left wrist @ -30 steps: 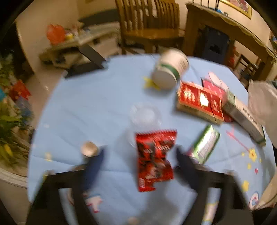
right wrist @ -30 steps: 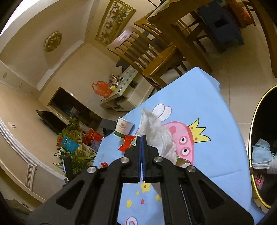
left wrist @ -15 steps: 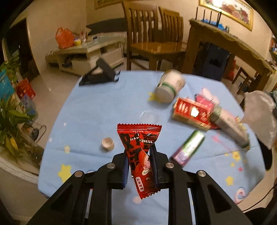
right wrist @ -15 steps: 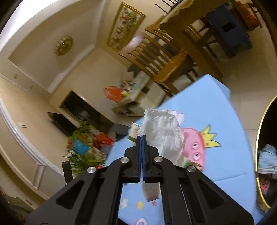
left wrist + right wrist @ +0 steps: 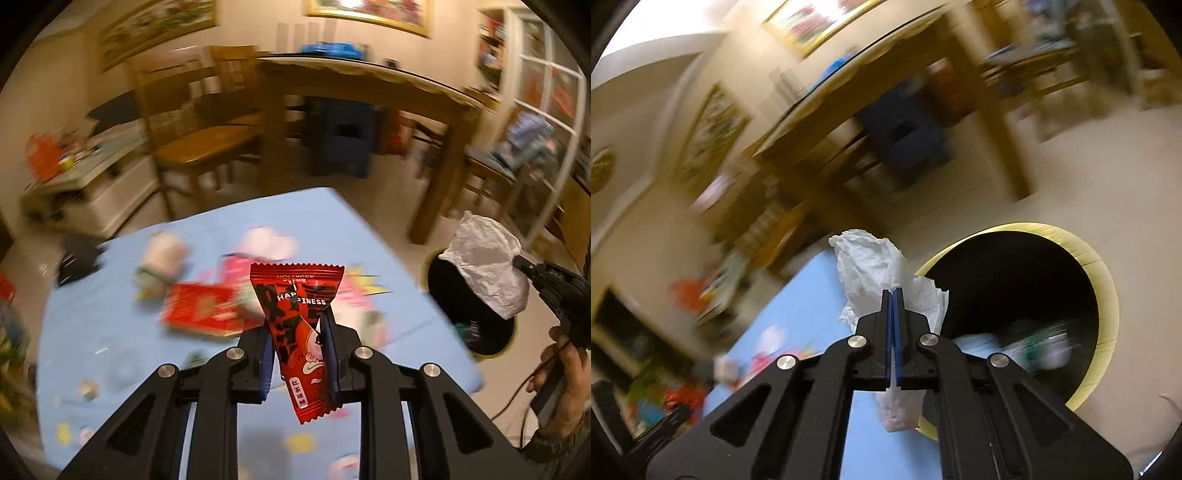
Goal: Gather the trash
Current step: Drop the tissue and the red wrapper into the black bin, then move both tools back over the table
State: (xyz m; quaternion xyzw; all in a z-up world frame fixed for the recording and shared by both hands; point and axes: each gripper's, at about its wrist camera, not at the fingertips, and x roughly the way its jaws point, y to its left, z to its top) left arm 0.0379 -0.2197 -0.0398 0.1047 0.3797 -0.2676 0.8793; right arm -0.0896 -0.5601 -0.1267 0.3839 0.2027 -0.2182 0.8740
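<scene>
My left gripper point(image 5: 297, 325) is shut on a red snack wrapper point(image 5: 297, 306), held upright above the blue tablecloth point(image 5: 92, 310). My right gripper point(image 5: 894, 295) is shut on a crumpled white tissue point(image 5: 868, 262); in the left wrist view that tissue point(image 5: 487, 266) hangs over the black bin. The black bin with a gold rim point(image 5: 1104, 266) stands on the floor beside the table's right edge, with some trash inside. A red box point(image 5: 199, 306) and a white paper cup point(image 5: 162, 258) lie blurred on the table.
A wooden dining table point(image 5: 369, 74) and wooden chairs point(image 5: 199, 122) stand behind the blue table. A low white cabinet point(image 5: 88, 184) is at the left. A hand point(image 5: 565, 369) holds the right gripper at the far right.
The left gripper closed on the red wrapper and lifted it off the table, swinging right. The right gripper carried the tissue toward the black bin.
</scene>
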